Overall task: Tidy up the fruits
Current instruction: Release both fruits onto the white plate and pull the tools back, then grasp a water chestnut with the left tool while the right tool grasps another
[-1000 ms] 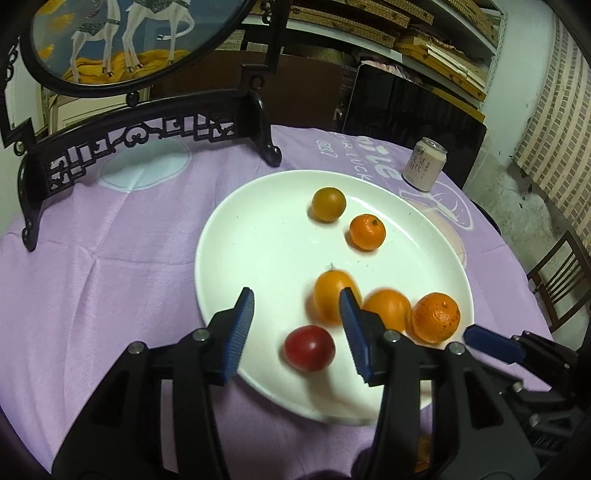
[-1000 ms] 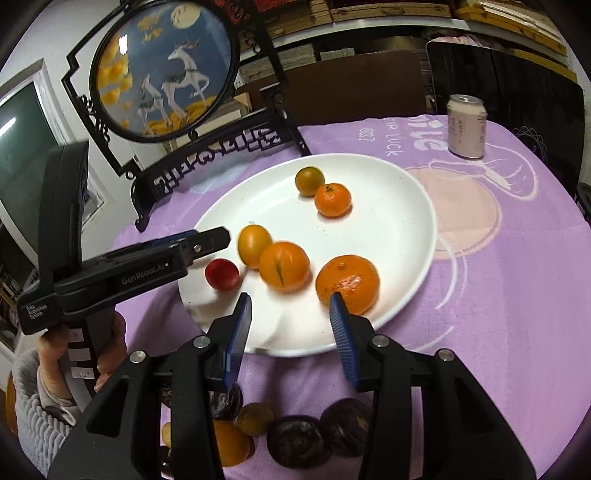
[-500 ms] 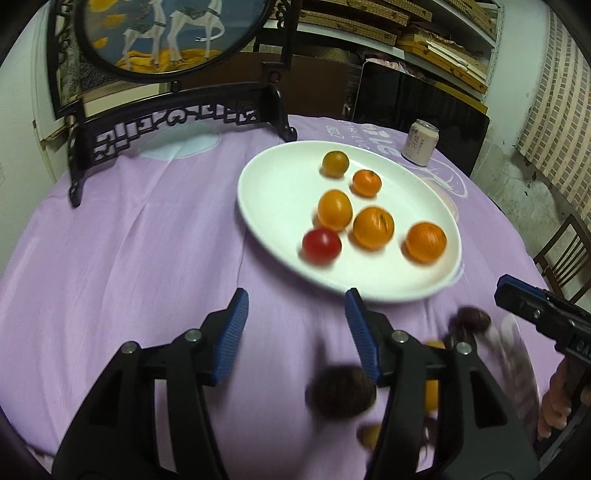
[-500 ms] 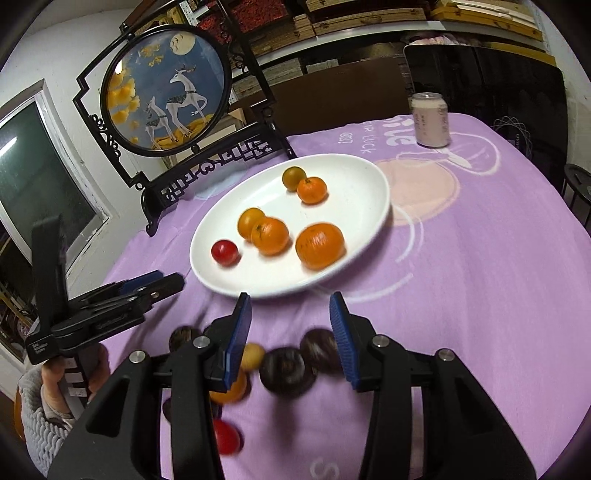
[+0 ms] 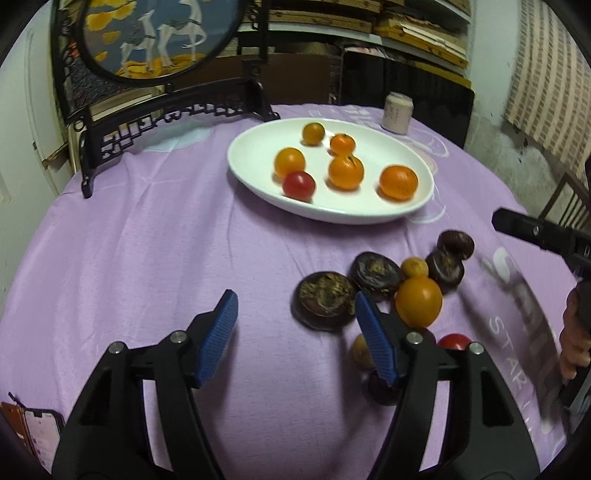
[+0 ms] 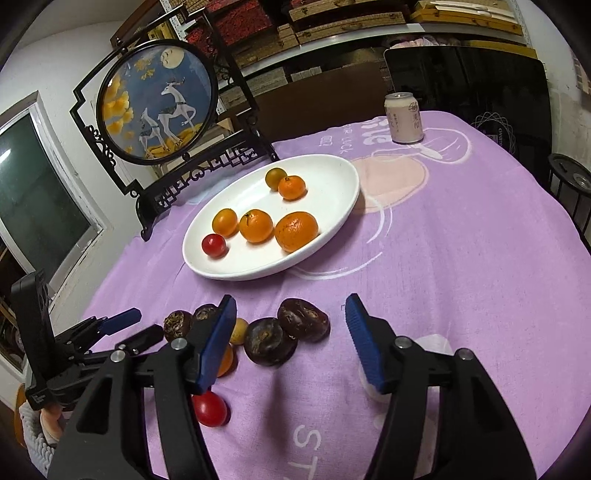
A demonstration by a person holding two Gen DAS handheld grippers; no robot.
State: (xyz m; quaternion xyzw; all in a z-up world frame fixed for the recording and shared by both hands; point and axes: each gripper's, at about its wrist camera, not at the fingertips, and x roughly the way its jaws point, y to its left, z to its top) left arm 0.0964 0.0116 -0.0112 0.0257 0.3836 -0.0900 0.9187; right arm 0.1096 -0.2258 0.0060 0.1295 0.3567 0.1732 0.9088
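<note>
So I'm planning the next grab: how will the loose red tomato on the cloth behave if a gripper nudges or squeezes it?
The red tomato looks round and glossy, so a nudge would probably send it rolling across the purple cloth. Its smooth skin may slip between the pads. It looks small and likely soft, so a hard squeeze could split it.

Citrus [image 6: 296, 230] on plate [image 6: 332, 173]; passionfruit [image 6: 270, 341] beside.

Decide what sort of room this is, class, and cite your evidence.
Probably a home dining or storage room: a round table under a purple cloth, a decorative deer screen, and shelves of stacked boxes.
</note>
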